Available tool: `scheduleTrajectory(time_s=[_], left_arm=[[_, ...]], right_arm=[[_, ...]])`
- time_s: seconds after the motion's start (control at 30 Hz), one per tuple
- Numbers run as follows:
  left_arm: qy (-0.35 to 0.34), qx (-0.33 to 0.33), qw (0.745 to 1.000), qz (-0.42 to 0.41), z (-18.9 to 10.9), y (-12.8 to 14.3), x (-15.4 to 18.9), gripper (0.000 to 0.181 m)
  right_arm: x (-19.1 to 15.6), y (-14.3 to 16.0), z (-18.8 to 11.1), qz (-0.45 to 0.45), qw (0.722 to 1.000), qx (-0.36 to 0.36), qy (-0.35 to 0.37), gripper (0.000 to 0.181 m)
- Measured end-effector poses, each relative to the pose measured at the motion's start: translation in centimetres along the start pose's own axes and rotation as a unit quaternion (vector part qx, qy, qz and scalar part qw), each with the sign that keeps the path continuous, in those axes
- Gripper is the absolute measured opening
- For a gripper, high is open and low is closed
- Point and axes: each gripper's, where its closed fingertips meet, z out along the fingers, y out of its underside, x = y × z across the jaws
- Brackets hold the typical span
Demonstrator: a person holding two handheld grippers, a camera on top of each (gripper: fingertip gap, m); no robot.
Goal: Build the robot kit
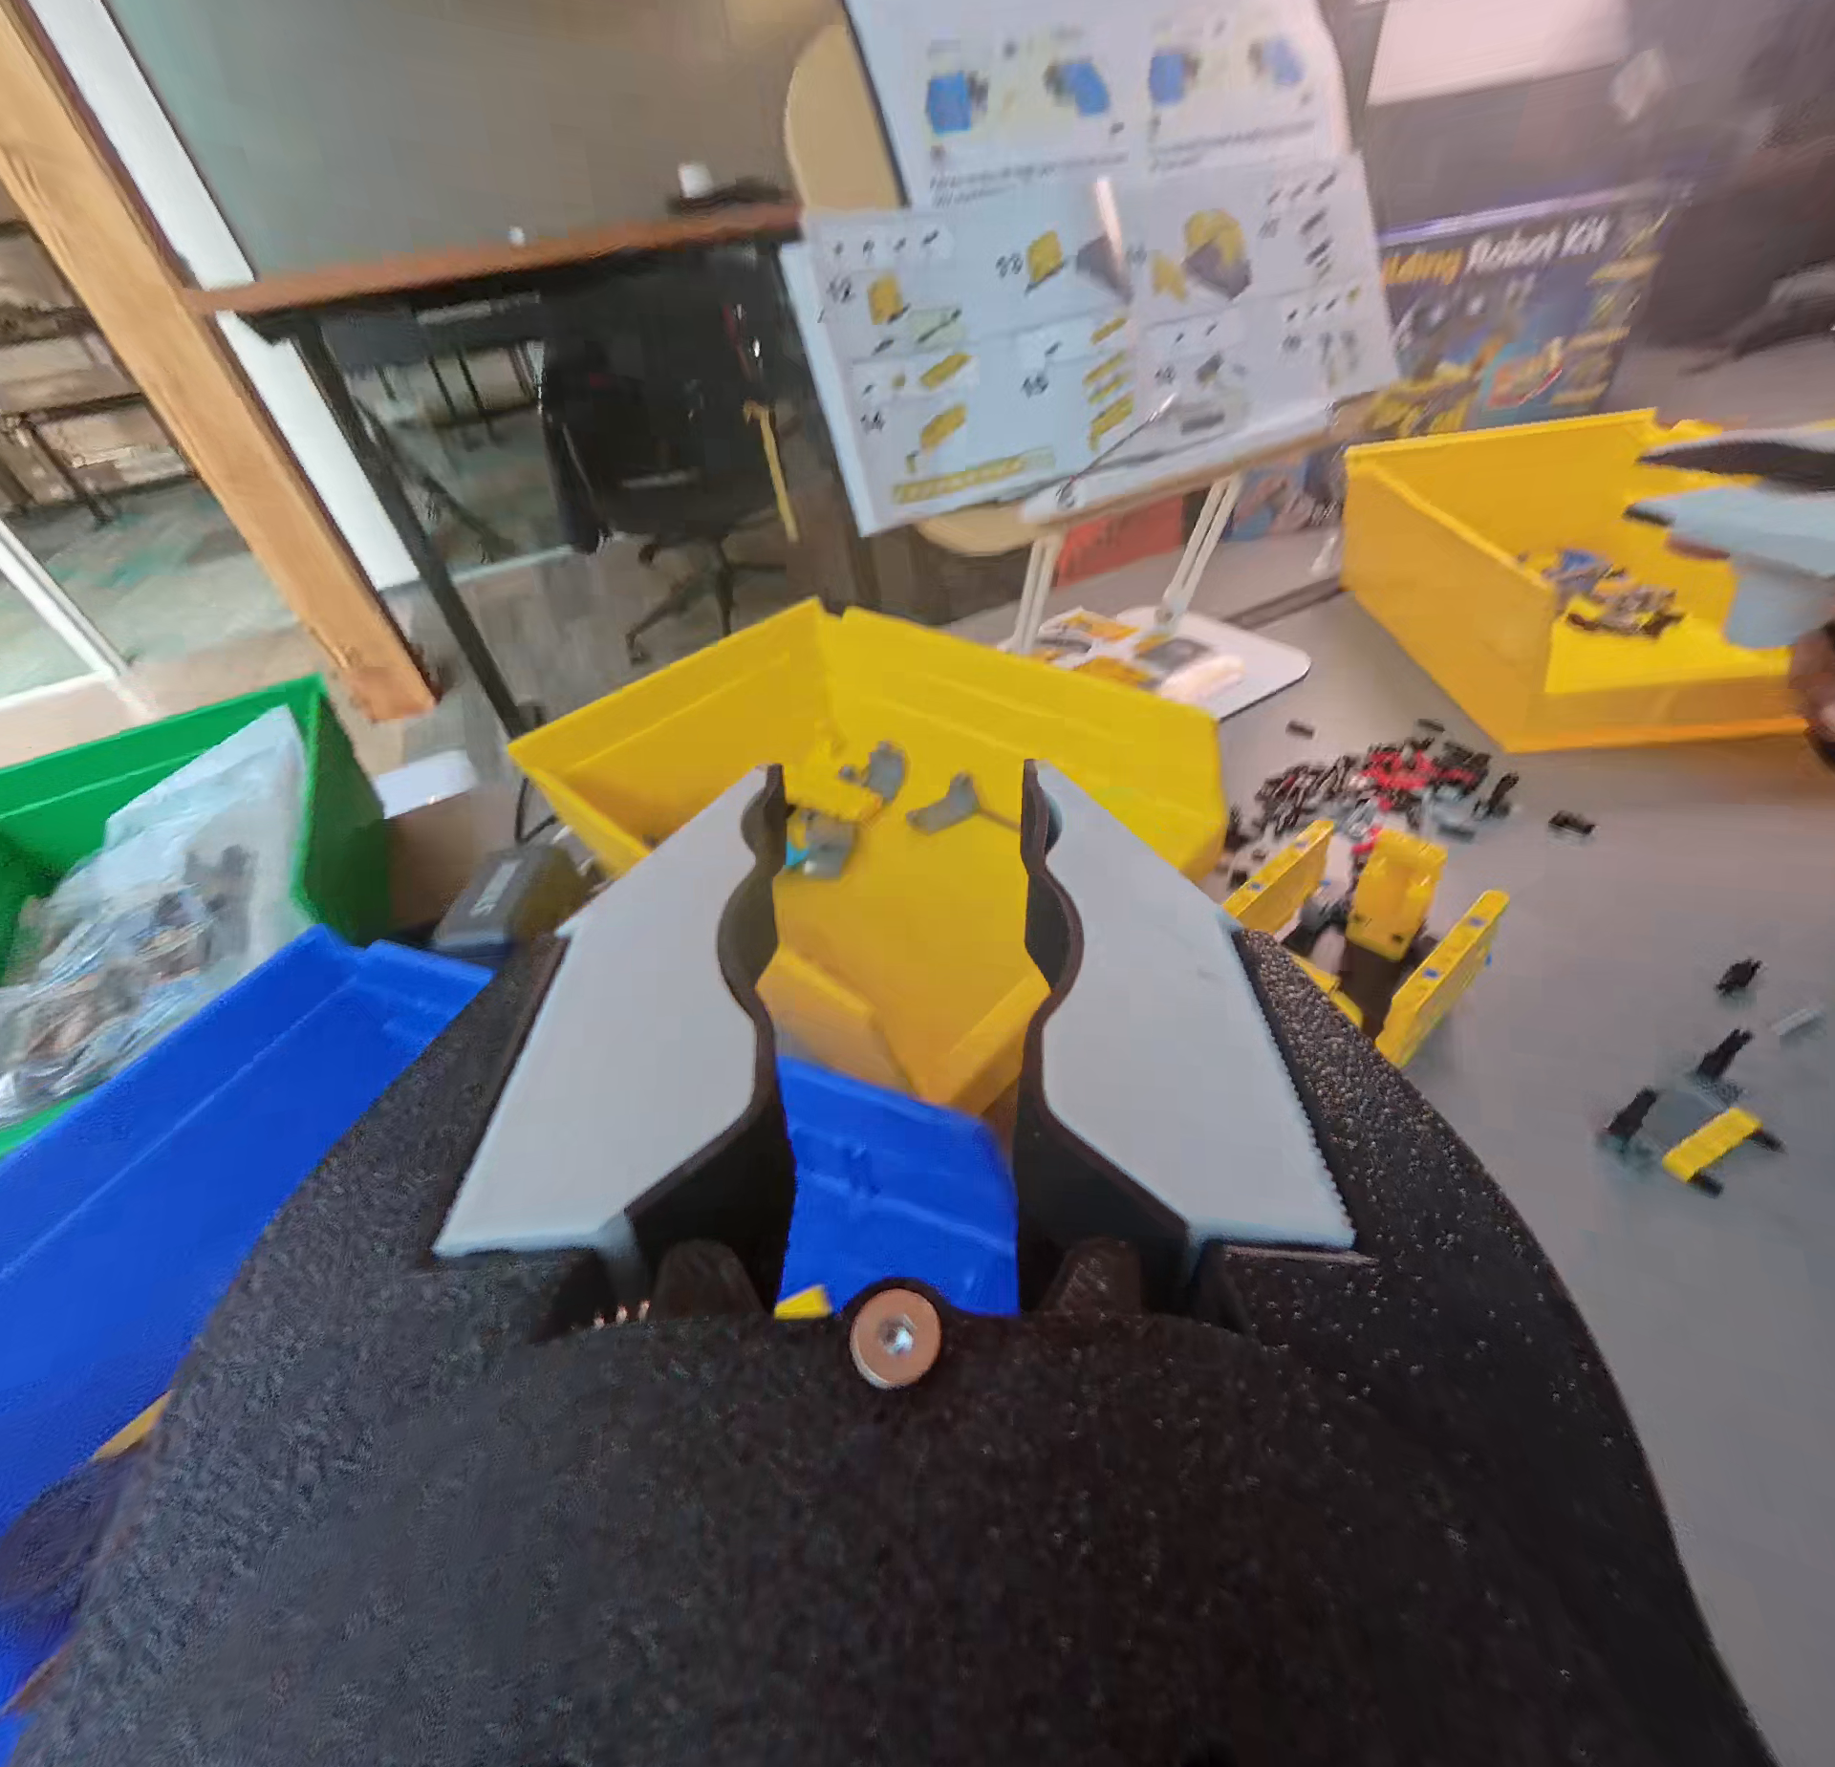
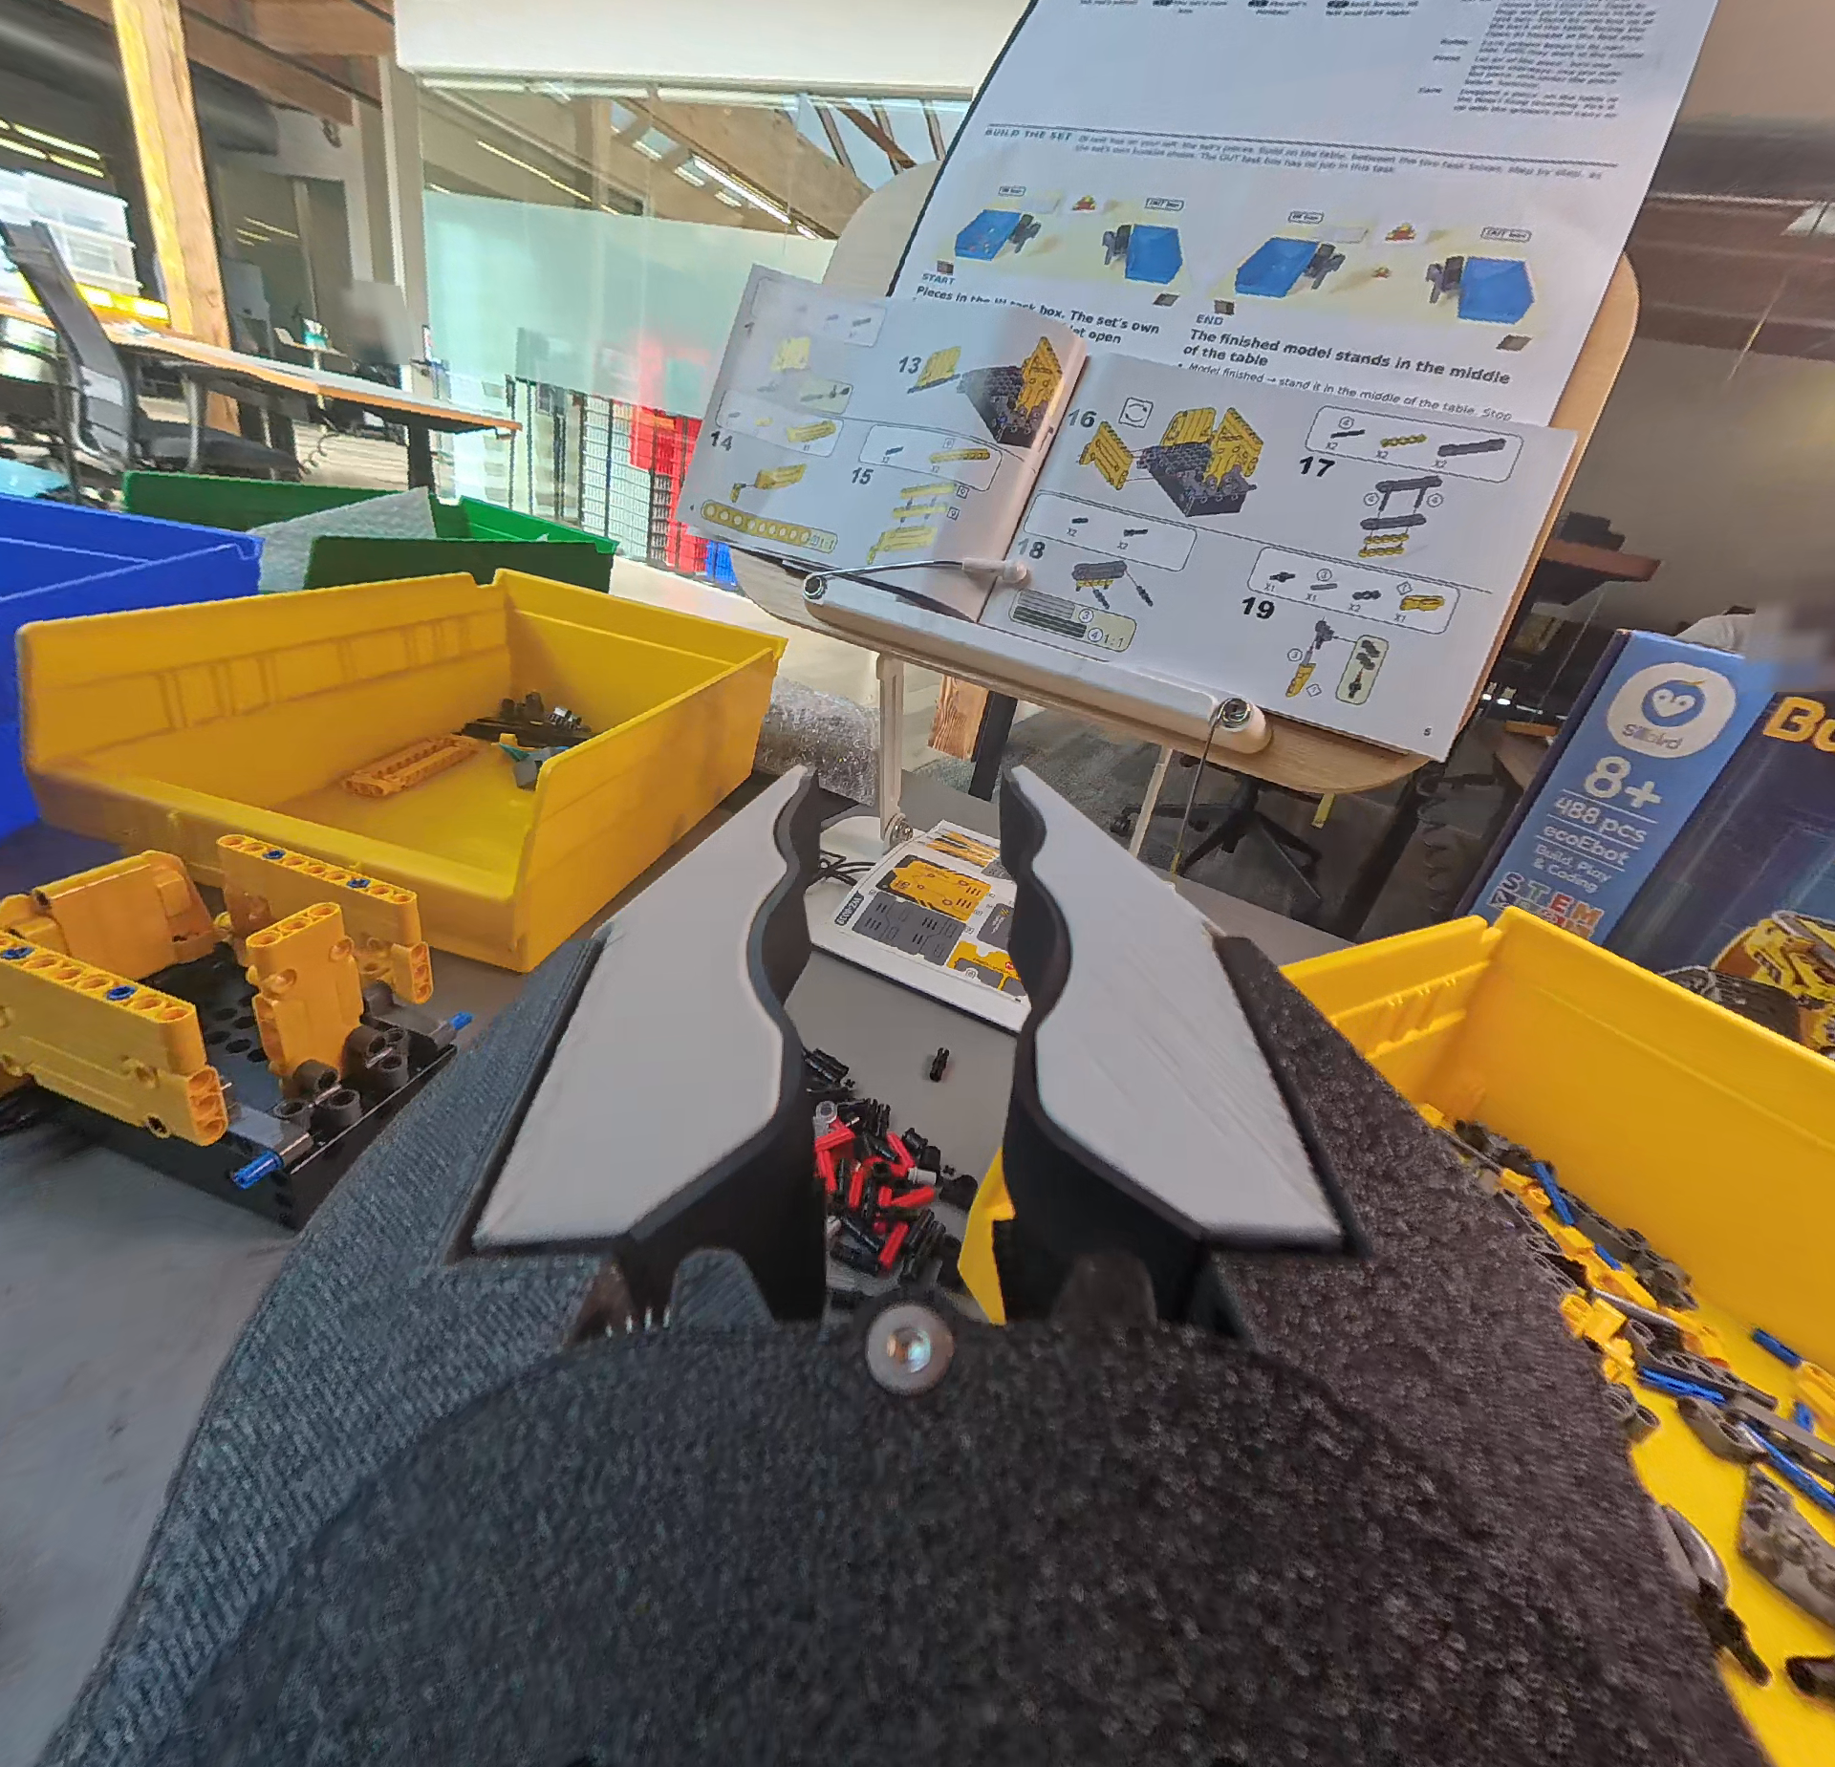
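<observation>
My left gripper (image 1: 902, 788) is open and empty, held above a yellow bin (image 1: 993, 697) that has a few grey and yellow pieces (image 1: 844, 816) in it. A blue bin (image 1: 199, 1104) lies below and to its left. My right gripper (image 2: 906, 788) is open and empty, above a pile of small red and black pins (image 2: 879, 1193) on the grey table. It also shows at the right edge of the left wrist view (image 1: 1688, 498). A part-built yellow and black model (image 2: 199, 1004) stands left of the right gripper; it also shows in the left wrist view (image 1: 1390, 915).
A second yellow bin (image 2: 1589, 1074) of mixed small parts sits at the right. An instruction booklet (image 2: 1142, 498) rests on a stand at the back. A green bin (image 1: 328, 776) holds a plastic bag. A kit box (image 2: 1668, 776) stands far right. A small grey and yellow sub-assembly (image 1: 1688, 1129) lies on the table. About 35 centimeters separates my left fingertips from my right.
</observation>
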Motion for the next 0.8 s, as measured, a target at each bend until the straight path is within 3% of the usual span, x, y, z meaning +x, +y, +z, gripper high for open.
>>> scheduleTrajectory(time_s=[0.17,0.3,0.43,0.53,0.63,0.8], left_arm=[[0.004,-0.206,0.978,0.015,-2.1,5.3,-6.9,0.043],[0.068,-0.384,0.921,0.020,-4.2,11.9,-9.1,0.040],[0.087,-0.508,0.855,0.051,-5.9,17.0,-10.7,0.036],[0.088,-0.562,0.820,0.058,-6.8,19.2,-11.6,0.036],[0.070,-0.588,0.803,0.076,-6.6,20.6,-13.1,0.037],[0.051,-0.586,0.805,0.084,-4.5,21.4,-15.1,0.040]], right_arm=[[-0.3,-0.1,-0.1,-0.004,1.000,-0.001,-0.009,0.035],[-0.5,0.4,0.0,0.000,1.000,-0.008,-0.012,0.035],[-0.7,1.2,0.1,0.004,1.000,-0.020,-0.016,0.034],[-0.8,1.7,0.2,0.003,0.999,-0.029,-0.018,0.034],[-0.9,2.1,0.3,0.003,0.999,-0.035,-0.020,0.033],[-1.2,2.8,0.5,0.011,0.999,-0.044,-0.029,0.033]])
